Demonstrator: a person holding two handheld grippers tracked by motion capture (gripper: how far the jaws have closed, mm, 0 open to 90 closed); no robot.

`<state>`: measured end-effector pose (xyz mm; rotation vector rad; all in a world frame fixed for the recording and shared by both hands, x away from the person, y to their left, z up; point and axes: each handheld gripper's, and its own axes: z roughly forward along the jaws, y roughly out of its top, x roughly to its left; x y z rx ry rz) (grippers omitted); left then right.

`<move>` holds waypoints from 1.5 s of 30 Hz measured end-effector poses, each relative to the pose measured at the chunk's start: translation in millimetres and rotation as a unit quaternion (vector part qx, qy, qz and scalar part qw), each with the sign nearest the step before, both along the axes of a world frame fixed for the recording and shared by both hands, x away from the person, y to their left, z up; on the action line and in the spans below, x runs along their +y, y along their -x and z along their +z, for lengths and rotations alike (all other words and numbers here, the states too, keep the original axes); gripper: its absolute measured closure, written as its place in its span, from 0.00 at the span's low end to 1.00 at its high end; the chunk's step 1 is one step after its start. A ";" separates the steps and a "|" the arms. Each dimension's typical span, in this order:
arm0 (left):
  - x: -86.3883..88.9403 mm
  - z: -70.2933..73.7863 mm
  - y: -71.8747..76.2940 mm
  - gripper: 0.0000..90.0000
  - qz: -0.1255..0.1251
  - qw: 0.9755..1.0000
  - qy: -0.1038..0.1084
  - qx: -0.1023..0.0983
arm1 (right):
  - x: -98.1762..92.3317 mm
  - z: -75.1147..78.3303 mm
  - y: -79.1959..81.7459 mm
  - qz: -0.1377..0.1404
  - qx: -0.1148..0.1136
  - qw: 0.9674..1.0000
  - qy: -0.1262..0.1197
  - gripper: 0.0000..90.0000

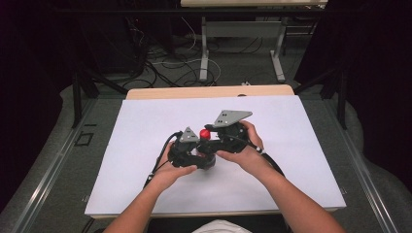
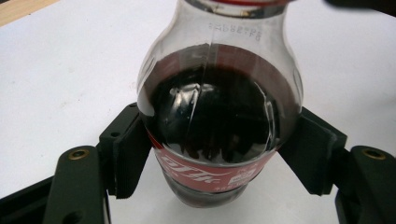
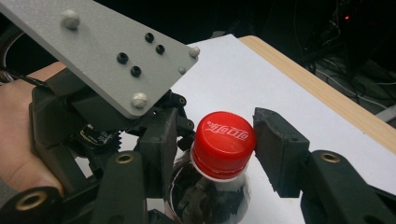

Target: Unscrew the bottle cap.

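We take the bottle (image 2: 215,126) as our landmark; it stands upright on the white sheet (image 1: 291,145) at the table's near middle. Nearest us, our left gripper (image 2: 215,158) is clenched on its body at the label. Just above that, our right gripper (image 3: 223,140) comes in from the side with its pads bracketing the red cap (image 3: 223,142); one seems to touch, but we cannot tell whether they press. The bottle's long axis runs vertical, so twisting turns about it.

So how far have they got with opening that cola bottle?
Done: the left gripper is clamped on the bottle, steadying it upright on the table. In hand: the right gripper brackets the red cap. Left: the cap sits on the neck, not yet removed.
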<state>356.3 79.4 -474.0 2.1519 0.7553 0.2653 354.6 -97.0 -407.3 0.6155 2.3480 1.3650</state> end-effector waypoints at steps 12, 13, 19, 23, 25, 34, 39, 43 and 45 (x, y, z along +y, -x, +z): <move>-3.8 -1.1 1.8 0.34 -0.011 1.000 -0.008 -0.001 | 1.3 -2.4 -13.2 0.021 0.018 1.000 0.001 0.67; -4.0 -1.0 2.6 0.34 -0.009 1.000 -0.007 0.005 | 1.3 -2.4 -13.2 0.021 0.018 1.000 0.001 0.67; -5.4 -0.7 3.0 0.34 -0.015 1.000 -0.008 -0.001 | -5.0 6.3 -31.0 0.100 0.063 0.993 0.027 0.68; -6.3 -1.2 3.1 0.34 -0.020 1.000 -0.010 -0.002 | -5.5 10.9 -39.5 0.150 0.073 0.984 0.059 0.68; -7.2 -1.2 3.9 0.34 -0.023 1.000 -0.013 -0.001 | -5.4 11.8 -41.7 0.164 0.077 0.981 0.065 0.68; -7.0 1.4 5.0 0.34 -0.032 0.999 -0.017 0.007 | 0.3 22.5 -45.2 0.204 0.078 0.967 0.127 0.66; -3.5 1.1 2.7 0.34 -0.012 1.000 -0.005 -0.001 | 1.6 26.9 -34.0 0.118 0.067 0.983 0.120 0.51; -1.2 2.6 0.8 0.34 -0.012 1.000 -0.012 0.005 | 5.1 24.8 -23.6 0.059 0.101 0.988 0.105 0.52; -2.1 1.0 0.7 0.34 -0.005 1.000 -0.010 -0.002 | 6.3 24.3 -21.5 0.045 0.103 0.988 0.106 0.52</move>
